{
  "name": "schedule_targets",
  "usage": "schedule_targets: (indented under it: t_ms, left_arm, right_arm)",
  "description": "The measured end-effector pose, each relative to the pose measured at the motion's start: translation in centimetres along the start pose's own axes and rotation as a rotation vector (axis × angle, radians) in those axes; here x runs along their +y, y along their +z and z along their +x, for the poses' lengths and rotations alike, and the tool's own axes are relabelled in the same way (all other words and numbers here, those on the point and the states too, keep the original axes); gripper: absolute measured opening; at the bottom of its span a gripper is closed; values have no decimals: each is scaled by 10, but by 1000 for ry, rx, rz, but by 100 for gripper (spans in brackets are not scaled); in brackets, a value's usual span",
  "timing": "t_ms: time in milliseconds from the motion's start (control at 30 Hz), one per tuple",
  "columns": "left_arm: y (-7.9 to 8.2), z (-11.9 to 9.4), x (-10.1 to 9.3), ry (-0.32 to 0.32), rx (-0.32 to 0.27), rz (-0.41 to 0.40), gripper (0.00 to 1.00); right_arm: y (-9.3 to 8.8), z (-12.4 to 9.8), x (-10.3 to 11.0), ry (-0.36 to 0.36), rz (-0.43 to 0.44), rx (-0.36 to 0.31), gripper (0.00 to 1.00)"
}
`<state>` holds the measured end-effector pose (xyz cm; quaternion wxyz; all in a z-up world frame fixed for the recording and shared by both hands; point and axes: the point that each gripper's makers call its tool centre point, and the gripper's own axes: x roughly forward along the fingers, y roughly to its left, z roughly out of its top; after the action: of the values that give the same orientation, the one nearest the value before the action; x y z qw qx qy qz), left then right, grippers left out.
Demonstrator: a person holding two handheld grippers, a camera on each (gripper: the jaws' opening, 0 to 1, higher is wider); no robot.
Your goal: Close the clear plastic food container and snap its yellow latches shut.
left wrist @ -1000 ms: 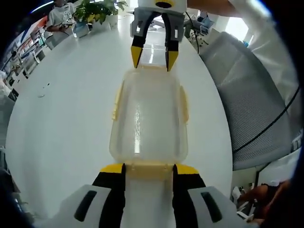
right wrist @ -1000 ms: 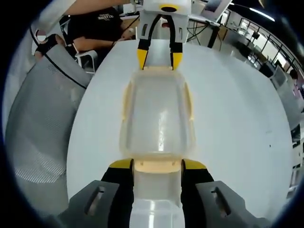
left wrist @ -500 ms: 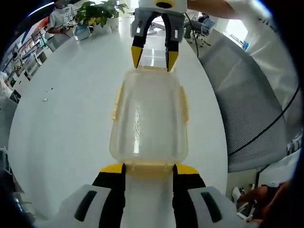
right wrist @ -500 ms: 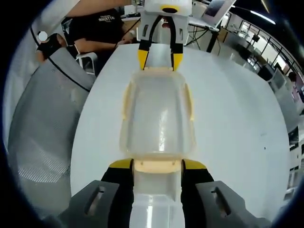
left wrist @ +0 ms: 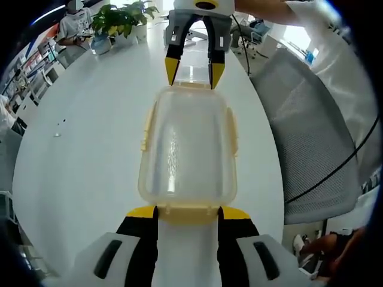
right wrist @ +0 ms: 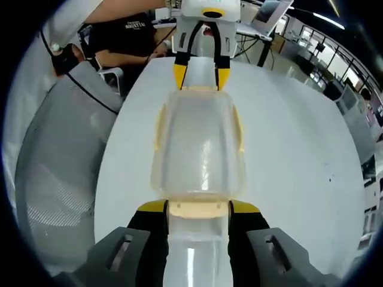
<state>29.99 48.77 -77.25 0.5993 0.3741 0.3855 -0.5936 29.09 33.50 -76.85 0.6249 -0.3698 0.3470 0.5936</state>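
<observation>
Clear plastic container [left wrist: 187,146], lid on, sits mid-frame on your white table [left wrist: 84,155]. Your left gripper [left wrist: 188,210] pinches the near yellow end latch [left wrist: 187,210]; your right gripper [right wrist: 197,209] pinches the opposite end latch [right wrist: 197,208], jaws narrowed on each.

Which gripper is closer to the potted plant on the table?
Right. In the left gripper view the right gripper holds the far end of the container, toward the potted plant. The left gripper holds the near end, farther from it.
</observation>
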Motion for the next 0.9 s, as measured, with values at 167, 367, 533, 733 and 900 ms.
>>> schedule_targets:
  t_ms: [167,367,533,733,900]
  left_arm:
    - [15,0,-1,-1,-14,0,34]
    - [35,3,-4,3,-20,5,34]
    - [52,7,-7,1,-27,9,34]
    - [75,15,-10,-1,-33,21,34]
    - [94,25,-12,-4,-42,30,34]
  right_arm:
    - [-10,-11,2,-9,1,3,35]
    - [-27,-25,4,-10,3,13,35]
    - [-40,-38,9,-11,12,12,35]
    - [-59,-52,13,-15,24,14,35]
    - [-77,-66,16,-20,31,17,35]
